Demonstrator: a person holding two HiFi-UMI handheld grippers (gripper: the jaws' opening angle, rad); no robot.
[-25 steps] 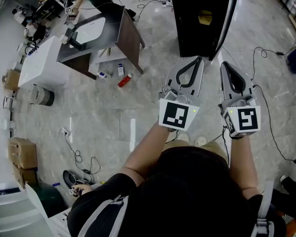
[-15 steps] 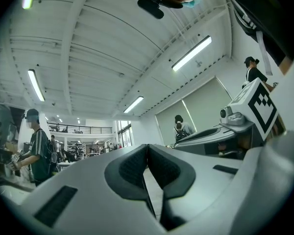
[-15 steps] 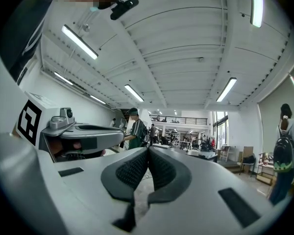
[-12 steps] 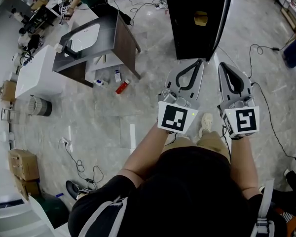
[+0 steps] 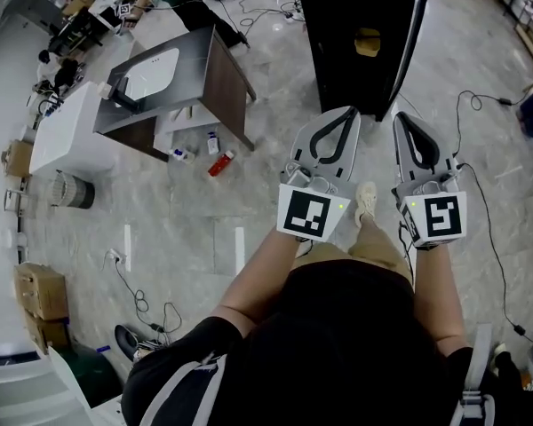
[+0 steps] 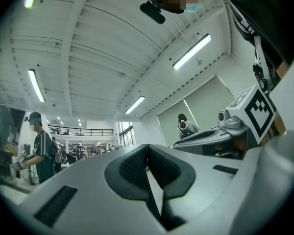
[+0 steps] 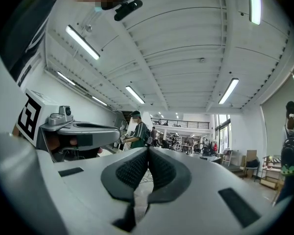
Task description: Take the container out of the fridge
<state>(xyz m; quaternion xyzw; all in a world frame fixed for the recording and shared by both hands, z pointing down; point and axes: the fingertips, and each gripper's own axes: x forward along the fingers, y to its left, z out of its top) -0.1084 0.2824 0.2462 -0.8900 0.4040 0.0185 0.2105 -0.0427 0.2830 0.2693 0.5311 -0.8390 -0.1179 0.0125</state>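
Observation:
In the head view a tall black fridge stands on the floor ahead, with a white-edged door along its right side. A small yellowish container shows inside its dark opening. My left gripper and right gripper are held side by side in front of my body. Their tips point at the fridge and stop short of its base. Both are shut with nothing between the pads. The left gripper view and right gripper view point up at the ceiling, with the pads pressed together.
A dark cabinet with a white sink top stands to the left. A red bottle and other small bottles lie on the floor under it. Cables trail right of the fridge. A bin and cardboard boxes sit far left. A person in green stands nearby.
The fridge has come a little nearer in the head view, and a foot now shows stepping forward between the grippers. Both grippers stayed shut and level.

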